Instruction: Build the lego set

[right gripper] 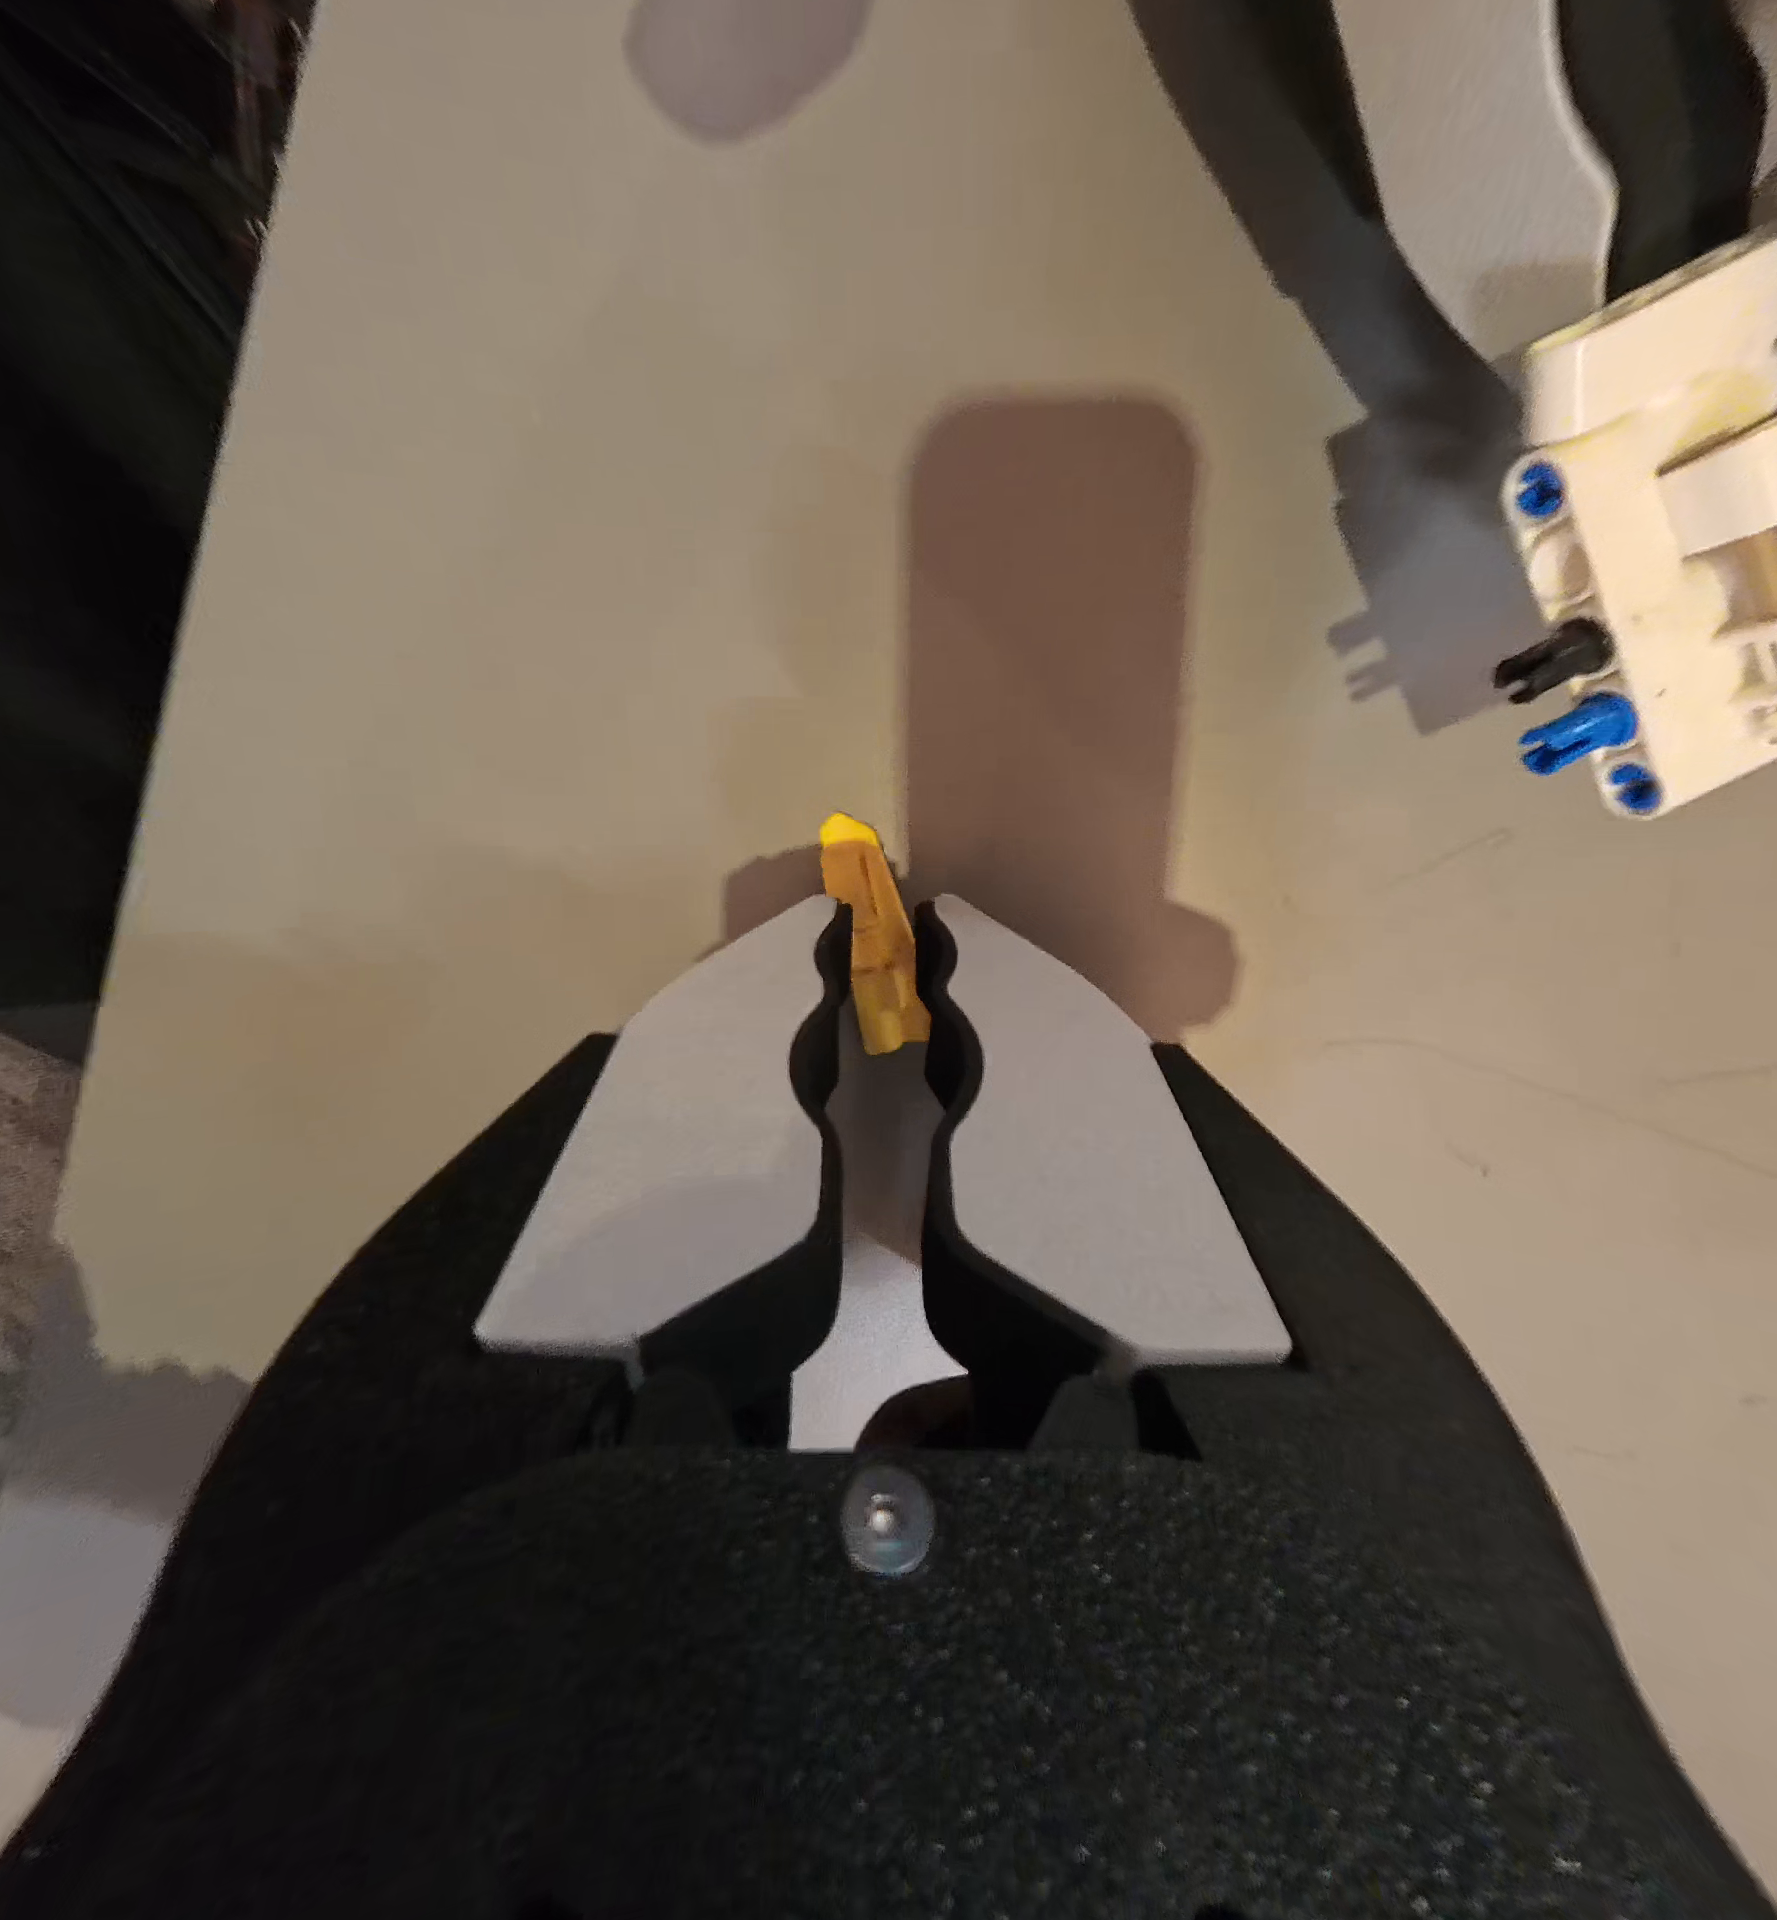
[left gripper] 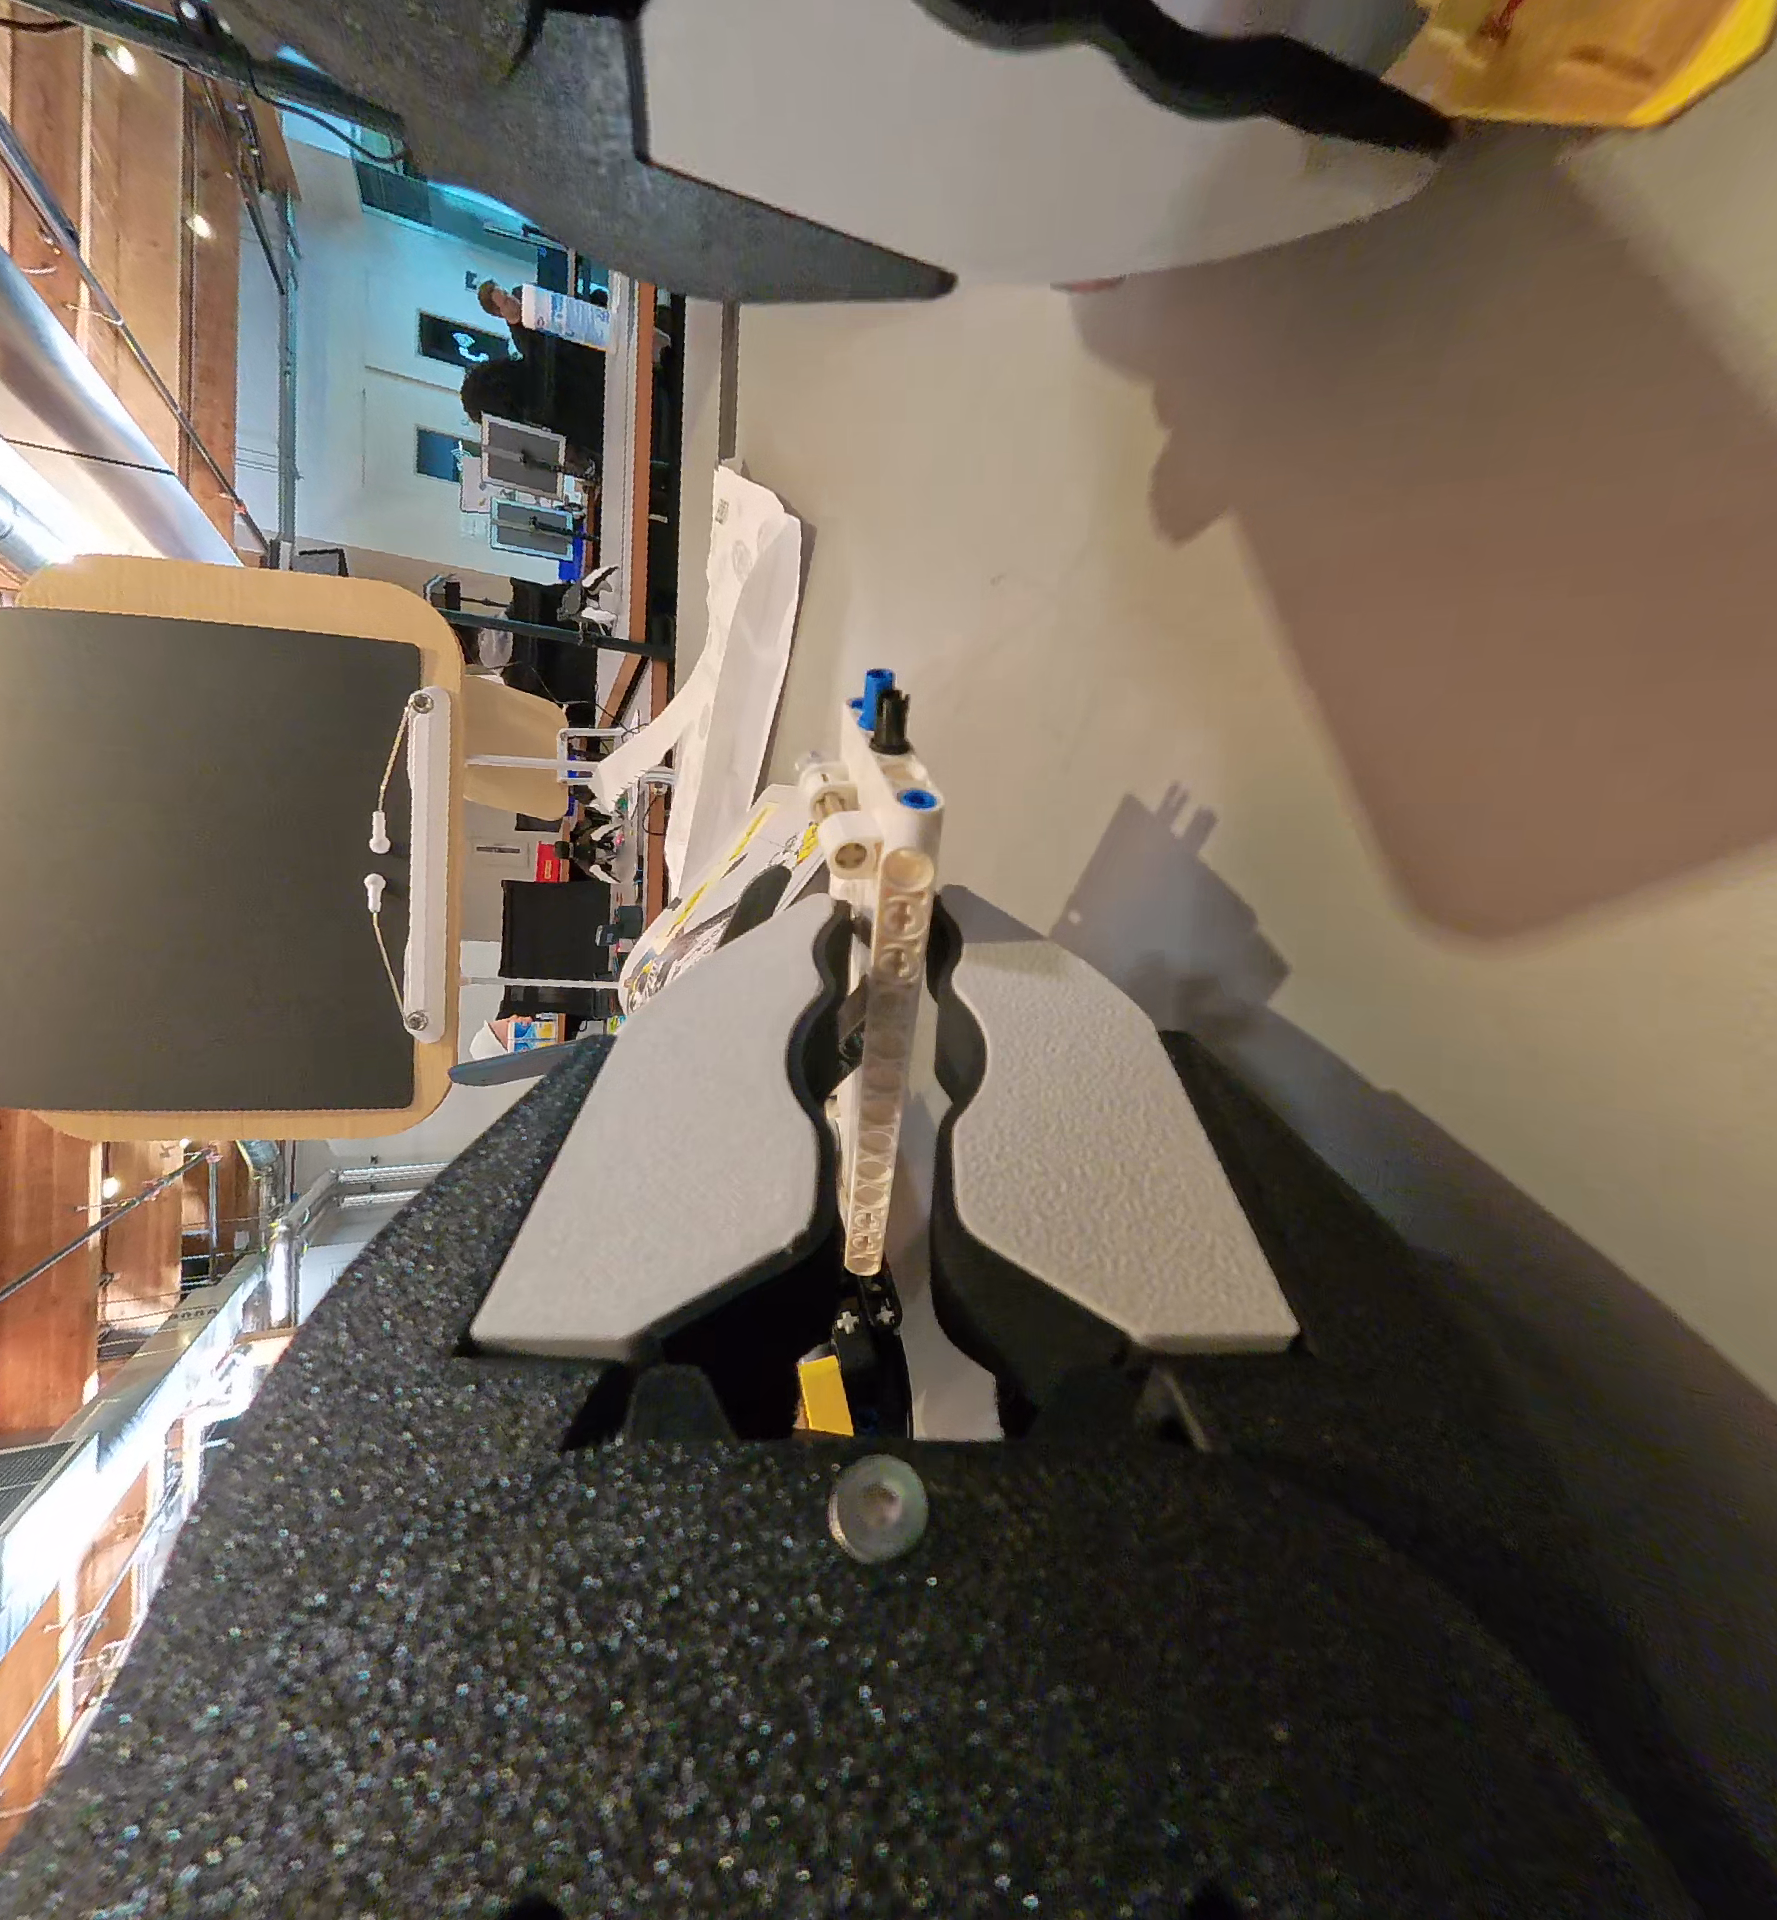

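Your left claw (left gripper: 889, 925) clamps the stiff, light white brick assembly (left gripper: 889, 790) by its beam; your right claw (right gripper: 879, 935) pinches a small, slippery yellow piece (right gripper: 868, 935) over the desk (right gripper: 551, 520).

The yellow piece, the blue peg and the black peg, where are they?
yellow piece (right gripper: 876, 956): right wrist view, its middle, in the right claw (right gripper: 879, 909).
blue peg (right gripper: 1575, 736): right wrist view, its shaft.
black peg (right gripper: 1549, 661): right wrist view, its shaft.

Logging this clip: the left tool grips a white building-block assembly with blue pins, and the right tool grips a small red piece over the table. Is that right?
Not quite: the piece in the right tool is yellow, not red, as the right wrist view shows. The rest stands: the left tool grips the white assembly with blue pins.
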Tool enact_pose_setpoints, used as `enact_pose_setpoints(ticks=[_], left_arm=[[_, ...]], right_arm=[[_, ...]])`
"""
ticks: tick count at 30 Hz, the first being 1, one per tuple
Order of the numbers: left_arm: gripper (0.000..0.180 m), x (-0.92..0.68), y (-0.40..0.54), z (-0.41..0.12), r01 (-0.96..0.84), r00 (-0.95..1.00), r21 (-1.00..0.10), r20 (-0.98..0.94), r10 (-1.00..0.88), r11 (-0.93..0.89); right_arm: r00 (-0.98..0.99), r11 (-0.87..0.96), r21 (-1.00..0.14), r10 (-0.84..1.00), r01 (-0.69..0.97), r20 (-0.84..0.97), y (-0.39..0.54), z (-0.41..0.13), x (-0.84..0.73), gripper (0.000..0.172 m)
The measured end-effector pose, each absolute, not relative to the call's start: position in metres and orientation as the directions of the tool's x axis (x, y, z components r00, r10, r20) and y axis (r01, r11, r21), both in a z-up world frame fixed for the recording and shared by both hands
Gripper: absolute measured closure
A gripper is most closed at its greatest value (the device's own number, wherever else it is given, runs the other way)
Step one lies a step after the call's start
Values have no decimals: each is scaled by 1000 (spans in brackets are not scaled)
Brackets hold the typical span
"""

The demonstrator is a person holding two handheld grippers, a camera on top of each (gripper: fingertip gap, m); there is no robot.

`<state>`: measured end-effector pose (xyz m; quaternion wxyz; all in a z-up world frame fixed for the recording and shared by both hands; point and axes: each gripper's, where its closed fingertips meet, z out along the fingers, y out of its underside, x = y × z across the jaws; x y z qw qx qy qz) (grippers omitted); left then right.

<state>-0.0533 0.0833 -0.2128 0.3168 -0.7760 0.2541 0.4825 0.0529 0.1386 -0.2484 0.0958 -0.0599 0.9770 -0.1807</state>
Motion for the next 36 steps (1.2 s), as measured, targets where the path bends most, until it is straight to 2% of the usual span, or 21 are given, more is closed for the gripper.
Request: enact_pose_setpoints(ticks=[3, 21, 33, 36], left_arm=[[168, -54, 83, -212, -700, 406, -249, -910, -86, -670], [167, -54, 84, -212, -698, 415, -255, -905, -89, -669], [168, -53, 84, -213, -703, 404, -241, -909, -98, -669], [168, -52, 85, -214, -706, 402, -235, -910, -104, -669]], right_arm=[[-976, 940, -317, -177, -128, -130, 147, -255, 49, 160], [-979, 925, -318, -195, -206, 67, 151, -258, 57, 159], [-971, 913, -331, -233, -239, 57, 136, -258, 64, 154], [-979, 932, -303, -205, -200, 13, 137, -259, 66, 164]])
